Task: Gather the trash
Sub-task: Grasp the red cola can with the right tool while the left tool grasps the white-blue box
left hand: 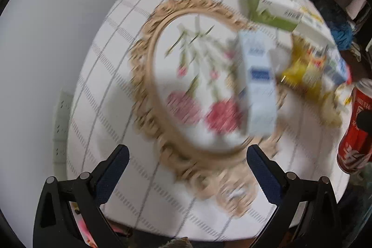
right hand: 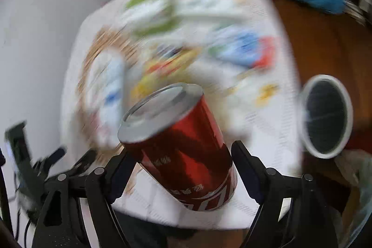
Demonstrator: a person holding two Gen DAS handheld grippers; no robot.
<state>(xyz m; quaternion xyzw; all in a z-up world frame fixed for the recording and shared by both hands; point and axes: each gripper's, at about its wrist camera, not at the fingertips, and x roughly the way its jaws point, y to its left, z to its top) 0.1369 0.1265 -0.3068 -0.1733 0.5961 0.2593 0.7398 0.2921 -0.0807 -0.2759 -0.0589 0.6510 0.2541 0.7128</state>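
While both views are smeared by blur, the right gripper [right hand: 181, 155] shows at lower centre of its frame with a tilted red can [right hand: 179, 145] between its 2 fingers; whether they are clamped on it cannot be told. The left gripper [left hand: 187, 155], at the bottom of its frame, is spread wide with nothing held, above a checked tablecloth [left hand: 97, 66] bearing an oval floral mat [left hand: 148, 57]. A pale blue carton [left hand: 258, 85] stands at centre right, a green box [left hand: 272, 4] upper right, and a white-rimmed bin [right hand: 325, 115] at the right edge of the right view.
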